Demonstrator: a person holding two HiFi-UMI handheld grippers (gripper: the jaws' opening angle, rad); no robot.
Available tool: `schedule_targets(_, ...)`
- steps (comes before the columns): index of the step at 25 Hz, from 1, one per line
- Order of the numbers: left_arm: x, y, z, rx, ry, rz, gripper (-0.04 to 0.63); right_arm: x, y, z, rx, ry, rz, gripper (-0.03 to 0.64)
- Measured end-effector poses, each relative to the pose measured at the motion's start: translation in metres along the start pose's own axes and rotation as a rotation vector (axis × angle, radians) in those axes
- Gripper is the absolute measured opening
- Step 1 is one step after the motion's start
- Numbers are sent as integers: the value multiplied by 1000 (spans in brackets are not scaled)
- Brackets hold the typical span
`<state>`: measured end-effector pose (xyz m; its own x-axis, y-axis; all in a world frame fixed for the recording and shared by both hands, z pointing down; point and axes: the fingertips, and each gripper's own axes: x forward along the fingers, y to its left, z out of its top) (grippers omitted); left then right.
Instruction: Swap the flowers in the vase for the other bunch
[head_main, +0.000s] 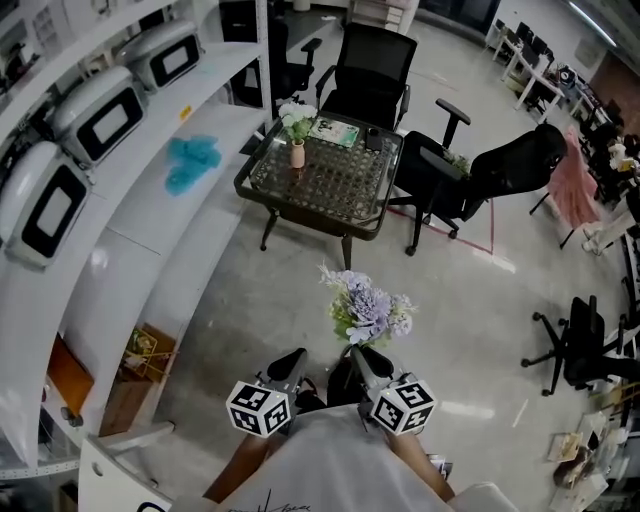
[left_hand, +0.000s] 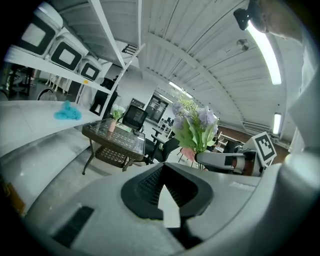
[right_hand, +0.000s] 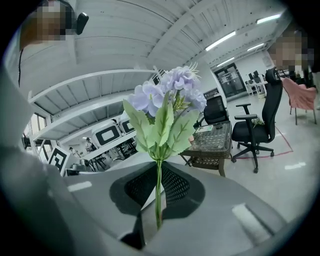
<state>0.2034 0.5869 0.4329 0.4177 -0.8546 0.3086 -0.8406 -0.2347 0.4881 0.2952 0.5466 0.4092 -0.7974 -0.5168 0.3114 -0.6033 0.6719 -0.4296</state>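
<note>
Right gripper view: the jaws of the right gripper (right_hand: 157, 202) are closed on the thin green stem (right_hand: 159, 182) of the purple bunch (right_hand: 167, 100). The stem runs down between the two pads. It is clamped low, and its lower end passes out of sight behind the jaws. The leaves and the lilac heads stand roughly upright above the fingertips.

Left gripper view: the jaws of the left gripper (left_hand: 167, 200) are closed together with nothing between them. The purple bunch (left_hand: 197, 122) shows to the right of this gripper, clear of its jaws.

Head view: the left gripper (head_main: 290, 368) and the right gripper (head_main: 365, 362) sit side by side, low in the frame, in front of the person's body. The purple bunch (head_main: 370, 305) rises from the right gripper's tips over bare floor (head_main: 240, 300).

The vase (head_main: 297, 153), small and pale pink, stands upright on the glass-topped table (head_main: 300, 205), near its far left corner. It holds the white flowers (head_main: 296, 117). Vase and table are well apart from both grippers, further up the frame.

A black office chair (head_main: 370, 65) stands behind the table. A blue cloth (head_main: 192, 162) lies on the white shelf (head_main: 140, 215) to the left.
</note>
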Motion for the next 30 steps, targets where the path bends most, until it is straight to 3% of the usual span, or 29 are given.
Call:
schedule_targets(4,4,-6,-6,-31,20,-20,-3,-2,-4,1,18,1,8,31)
schedule_targets(14,30,13,8,-28,55,-8,-3,34,-22,16,35,12,42,32)
schedule_targets(30,124,58,54,-40,121,11,-3,114,-83,68,38,56,74,32)
